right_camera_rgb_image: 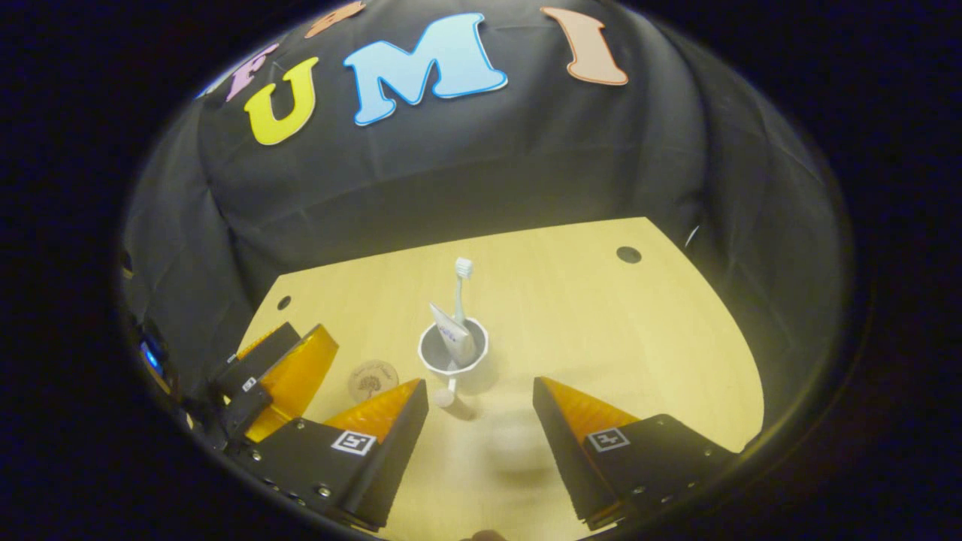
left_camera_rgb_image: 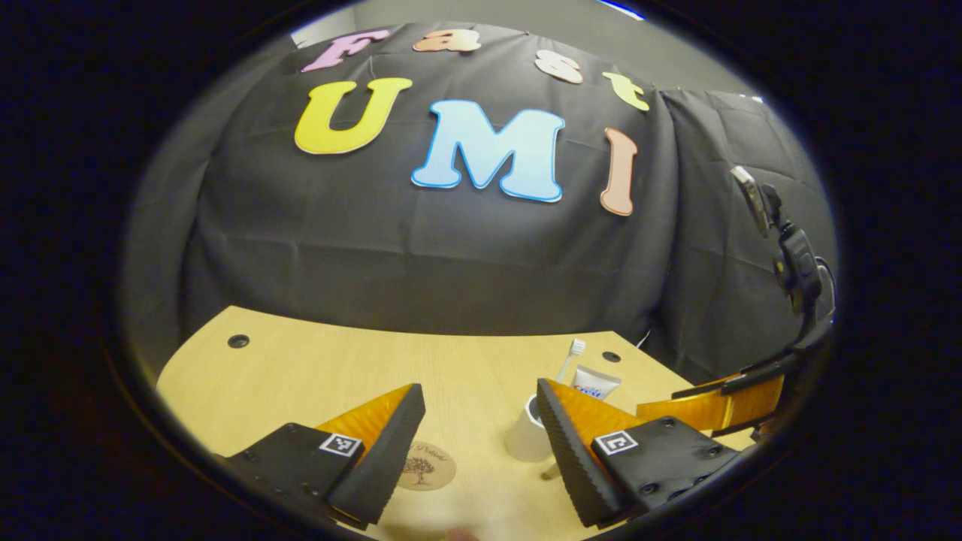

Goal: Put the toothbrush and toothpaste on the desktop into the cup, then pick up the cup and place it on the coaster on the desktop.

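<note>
Right gripper (right_camera_rgb_image: 481, 409) gapes wide, holding nothing, lined up behind the cup (right_camera_rgb_image: 453, 350) — toothbrush (right_camera_rgb_image: 461, 289) and toothpaste (right_camera_rgb_image: 453, 334) already stand inside. Left gripper (left_camera_rgb_image: 481, 421) also open, empty; coaster (left_camera_rgb_image: 425, 465) lies just beside the cup on the surface (right_camera_rgb_image: 601, 323), probably apart.

Right gripper view: toothbrush (right_camera_rgb_image: 460, 289) & toothpaste (right_camera_rgb_image: 453, 336) stand in the cup (right_camera_rgb_image: 452, 353) – mid desktop (right_camera_rgb_image: 601, 330). Coaster (right_camera_rgb_image: 372, 379) lies at cup's 8 o'clock – just beside, apart.

Cup (left_camera_rgb_image: 526, 437) half hidden behind finger; coaster (left_camera_rgb_image: 427, 466) partly covered; toothbrush (left_camera_rgb_image: 570, 359) handle concealed; toothpaste (right_camera_rgb_image: 452, 336) print unreadable.
</note>
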A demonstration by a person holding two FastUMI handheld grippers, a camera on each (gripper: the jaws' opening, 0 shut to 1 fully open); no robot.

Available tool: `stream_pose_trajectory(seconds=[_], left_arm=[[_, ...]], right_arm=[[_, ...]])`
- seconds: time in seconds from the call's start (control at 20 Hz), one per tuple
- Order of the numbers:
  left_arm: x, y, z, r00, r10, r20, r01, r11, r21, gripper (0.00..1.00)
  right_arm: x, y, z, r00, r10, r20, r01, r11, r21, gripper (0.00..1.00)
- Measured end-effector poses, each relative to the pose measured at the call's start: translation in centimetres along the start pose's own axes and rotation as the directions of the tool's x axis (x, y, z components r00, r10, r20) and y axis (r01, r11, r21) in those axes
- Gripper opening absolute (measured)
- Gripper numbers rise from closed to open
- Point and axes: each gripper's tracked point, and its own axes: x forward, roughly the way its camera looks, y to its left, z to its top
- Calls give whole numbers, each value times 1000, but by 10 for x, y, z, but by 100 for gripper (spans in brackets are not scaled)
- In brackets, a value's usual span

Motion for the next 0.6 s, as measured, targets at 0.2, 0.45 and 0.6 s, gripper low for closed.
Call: stream_pose_trajectory(seconds=[0.2,0.45,0.6], left_arm=[[-14,10,-8,999,31,-40,-31,999,-10,96],[-32,27,-28,993,58,-102,-64,996,-55,96],[-42,41,-44,986,82,-146,-96,991,-93,96]], right_arm=[[25,10,-10,994,-23,-109,19,999,-39,87],[53,16,-24,973,-72,-219,49,993,-106,87],[69,17,-27,959,-97,-267,63,989,-130,87]])
